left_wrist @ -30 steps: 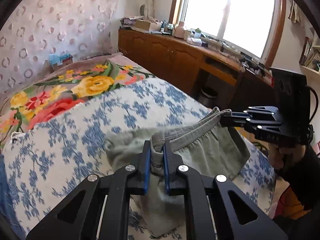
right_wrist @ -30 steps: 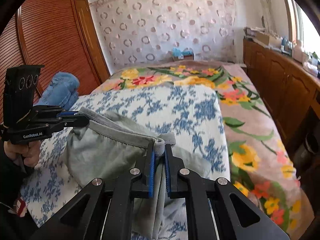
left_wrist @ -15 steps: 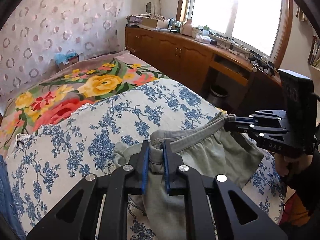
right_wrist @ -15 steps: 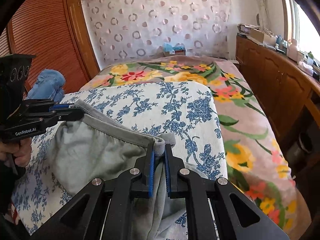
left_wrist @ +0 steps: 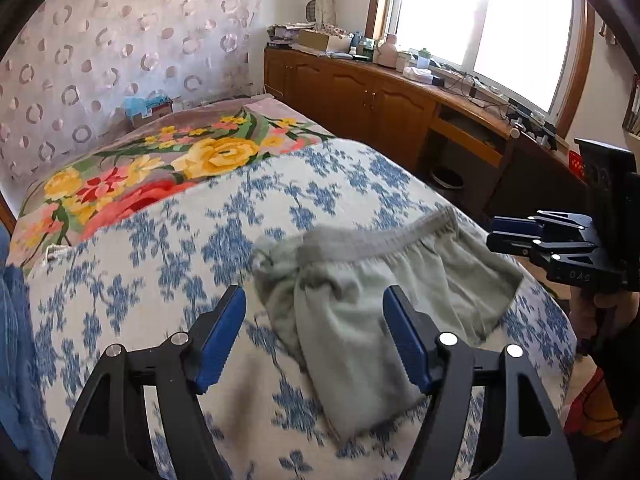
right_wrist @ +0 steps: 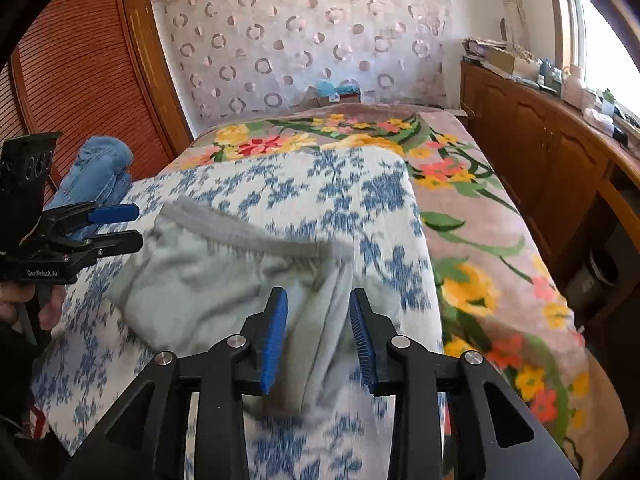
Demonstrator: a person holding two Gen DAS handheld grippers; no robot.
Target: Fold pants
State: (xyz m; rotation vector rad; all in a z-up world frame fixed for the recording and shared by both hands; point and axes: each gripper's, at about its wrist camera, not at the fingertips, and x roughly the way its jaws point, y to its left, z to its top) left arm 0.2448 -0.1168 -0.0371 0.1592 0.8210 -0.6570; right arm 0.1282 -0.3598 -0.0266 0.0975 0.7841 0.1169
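Note:
Grey-green pants (left_wrist: 440, 276) lie folded on the blue-flowered white quilt (left_wrist: 160, 240), waistband (left_wrist: 380, 236) on the far side. My left gripper (left_wrist: 313, 294) hovers just above their left end; its jaws are opening wide and nothing touches the blue pads (left_wrist: 224, 328). In the right wrist view the pants (right_wrist: 208, 280) spread left of my right gripper (right_wrist: 318, 294), whose jaws are opening over a fold of cloth that the pads do not press. Each gripper shows in the other's view, the right gripper (left_wrist: 492, 235) and the left gripper (right_wrist: 138, 226), both off the waistband ends.
A flowered pink blanket (right_wrist: 460, 208) covers the far and right part of the bed. Blue jeans (right_wrist: 100, 172) lie bunched by the wooden wardrobe (right_wrist: 80, 80). Wooden cabinets (left_wrist: 360, 96) with clutter run under the window. A bin (left_wrist: 446, 178) stands beside the bed.
Both grippers were shut on the waistband ends and holding it up; now both jaws have opened and the pants have dropped flat on the quilt.

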